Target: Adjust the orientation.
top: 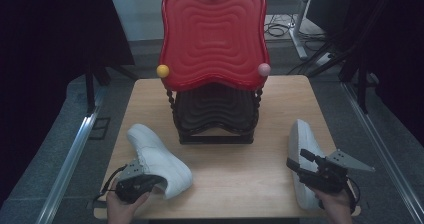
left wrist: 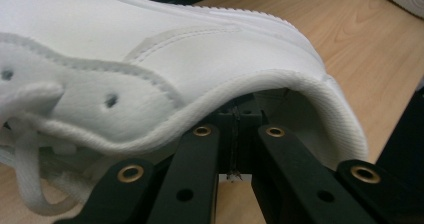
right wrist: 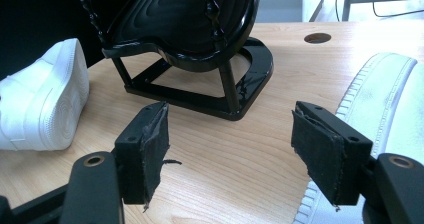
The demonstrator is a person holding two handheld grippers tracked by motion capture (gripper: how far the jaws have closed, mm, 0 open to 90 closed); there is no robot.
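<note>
Pale wood is what you are working over: a small table (top: 225,176) ringed by dark curtains and grey floor. At its far middle a two-tier stand (top: 214,84) is standing, with a red ridged tray (top: 212,34) on top and a black tray (top: 216,109) below.

You are holding the left gripper (top: 134,185) at the near left edge, pushed in at the heel of the left sneaker (top: 159,160), which is lying on its side with the toe pointing away toward the stand. In the left gripper view the jaws are drawn together with the padded collar (left wrist: 280,84) of that shoe arching over them; they are probably pinching the collar, though the fabric is hiding the tips.

Your right gripper (top: 309,165) is hovering at the near right, its jaws spread wide and gripping nothing. The right sneaker (top: 304,156) is lying just beside it, sole turned inward, and in the right gripper view its ribbed sole edge (right wrist: 385,89) is sitting just behind the right-hand pad (right wrist: 320,151), apparently not touching. Between the pads you are looking at bare wood and the stand's black base (right wrist: 200,91).
</note>
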